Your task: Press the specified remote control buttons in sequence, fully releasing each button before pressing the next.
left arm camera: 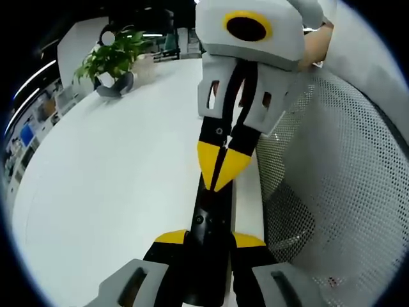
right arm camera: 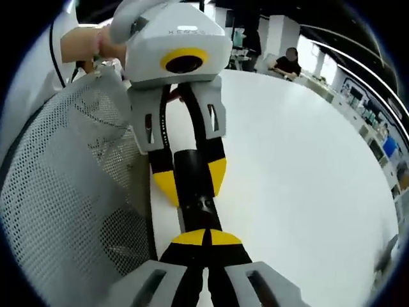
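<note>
One remote (left arm camera: 214,230) — left tongs (left arm camera: 211,240) clamp it, right tongs (right arm camera: 206,238) closed tip-down on it; one plant (left arm camera: 114,59).

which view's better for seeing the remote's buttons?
Right gripper view: the remote faces the camera, buttons visible near the right claw, which is closed and touching it. Left gripper view shows the remote held between the left claw's fingers, surface dark and foreshortened.

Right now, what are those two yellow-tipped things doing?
A person works two hand-held grippers over a white table. The left hand-held gripper clamps a black remote by its sides. The right hand-held gripper, jaws shut, has its tips down on the remote's face, apparently pressing a button.
</note>
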{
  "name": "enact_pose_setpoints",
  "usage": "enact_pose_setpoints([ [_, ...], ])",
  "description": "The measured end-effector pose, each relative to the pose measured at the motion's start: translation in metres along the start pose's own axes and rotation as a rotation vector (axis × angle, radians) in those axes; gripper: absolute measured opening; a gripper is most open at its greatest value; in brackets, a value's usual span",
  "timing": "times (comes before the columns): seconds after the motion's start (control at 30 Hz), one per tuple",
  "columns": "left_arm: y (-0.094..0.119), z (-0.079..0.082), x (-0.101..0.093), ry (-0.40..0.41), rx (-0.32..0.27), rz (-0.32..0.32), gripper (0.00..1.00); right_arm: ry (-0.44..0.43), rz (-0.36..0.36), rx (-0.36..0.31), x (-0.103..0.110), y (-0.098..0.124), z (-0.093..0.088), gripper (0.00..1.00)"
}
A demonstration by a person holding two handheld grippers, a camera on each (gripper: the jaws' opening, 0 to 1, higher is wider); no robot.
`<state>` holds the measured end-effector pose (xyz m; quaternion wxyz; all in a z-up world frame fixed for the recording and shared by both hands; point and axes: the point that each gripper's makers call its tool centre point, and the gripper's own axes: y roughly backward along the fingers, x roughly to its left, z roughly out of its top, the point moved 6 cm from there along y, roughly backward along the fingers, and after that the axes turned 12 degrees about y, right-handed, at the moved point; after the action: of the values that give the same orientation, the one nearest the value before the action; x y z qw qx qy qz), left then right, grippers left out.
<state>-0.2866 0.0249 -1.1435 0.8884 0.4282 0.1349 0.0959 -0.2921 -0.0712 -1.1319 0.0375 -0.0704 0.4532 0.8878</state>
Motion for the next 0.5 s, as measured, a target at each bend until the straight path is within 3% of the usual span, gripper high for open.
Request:
enact_pose_setpoints([
  [0.27, -0.0005, 0.0001, 0.0003, 0.003, -0.004, 0.0, 0.25, 0.05, 0.02, 0.004, 0.0012, -0.0052, 0.0058, 0.0],
  [0.5, -0.0003, -0.0006, 0.0013, -0.011, -0.008, -0.011, 0.24, 0.1, 0.067, 0.069, -0.0029, -0.0082, 0.0112, 0.0],
])
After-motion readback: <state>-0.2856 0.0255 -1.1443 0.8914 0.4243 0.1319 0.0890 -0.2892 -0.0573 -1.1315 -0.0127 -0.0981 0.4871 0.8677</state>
